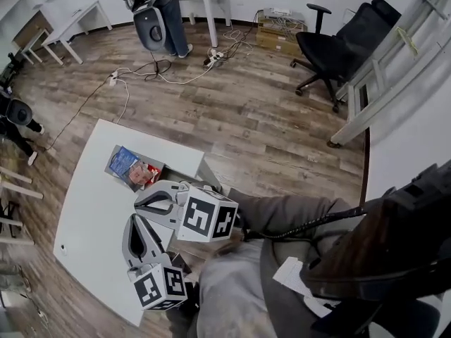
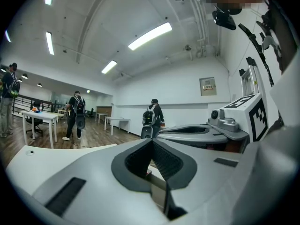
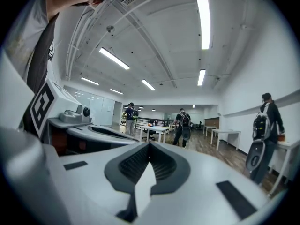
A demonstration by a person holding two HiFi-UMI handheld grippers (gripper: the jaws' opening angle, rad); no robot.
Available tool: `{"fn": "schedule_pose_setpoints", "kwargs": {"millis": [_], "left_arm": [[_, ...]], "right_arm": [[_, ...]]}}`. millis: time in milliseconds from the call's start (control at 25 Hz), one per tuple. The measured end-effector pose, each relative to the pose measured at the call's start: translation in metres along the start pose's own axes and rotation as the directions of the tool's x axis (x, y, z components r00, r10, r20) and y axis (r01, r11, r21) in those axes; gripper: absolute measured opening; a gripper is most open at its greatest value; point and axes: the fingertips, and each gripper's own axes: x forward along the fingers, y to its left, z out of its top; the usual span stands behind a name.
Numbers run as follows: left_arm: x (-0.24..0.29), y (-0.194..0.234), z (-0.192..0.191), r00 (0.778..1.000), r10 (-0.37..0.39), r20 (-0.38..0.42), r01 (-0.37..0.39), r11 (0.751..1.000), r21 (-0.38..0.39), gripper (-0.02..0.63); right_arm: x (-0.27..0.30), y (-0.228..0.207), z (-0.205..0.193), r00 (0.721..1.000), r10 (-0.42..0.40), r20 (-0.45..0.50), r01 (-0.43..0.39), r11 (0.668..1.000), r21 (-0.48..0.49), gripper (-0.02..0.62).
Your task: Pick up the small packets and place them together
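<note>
Head view: the small packets (image 1: 134, 167) lie on the white table (image 1: 91, 210), near the tips of the right claw (image 1: 141, 204) but apart from them, and ahead of the left claw (image 1: 132, 222).

Left gripper view: its jaws are closed, tip to tip.

Right gripper view: its jaws are closed together too.

Open-plan office, white desks (image 1: 70, 18), swivel chair (image 1: 350, 42), strip lights (image 3: 203, 22), wood floor (image 1: 246, 111)

A white rectangular table (image 1: 88, 213) carries colourful flat packets (image 1: 134, 167). They lie heaped together just beyond the tips of the right gripper (image 1: 139, 204).
</note>
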Motion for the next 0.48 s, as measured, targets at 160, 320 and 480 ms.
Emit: {"fn": "schedule_pose_setpoints", "kwargs": {"millis": [160, 320, 480], "left_arm": [[0.008, -0.013, -0.006, 1.000, -0.005, 0.023, 0.005, 1.000, 0.011, 0.002], [0.016, -0.015, 0.013, 0.999, 0.033, 0.029, -0.035, 0.999, 0.042, 0.002], [0.019, -0.014, 0.021, 0.998, 0.049, 0.037, -0.051, 0.996, 0.074, 0.002]], "right_arm": [[-0.022, -0.008, 0.005, 0.994, -0.023, 0.107, 0.028, 0.999, -0.039, 0.006], [-0.035, -0.021, 0.022, 0.995, -0.040, 0.096, 0.035, 0.998, 0.053, 0.006], [-0.034, -0.024, 0.022, 0.998, -0.020, 0.063, 0.019, 1.000, 0.018, 0.006]]}}
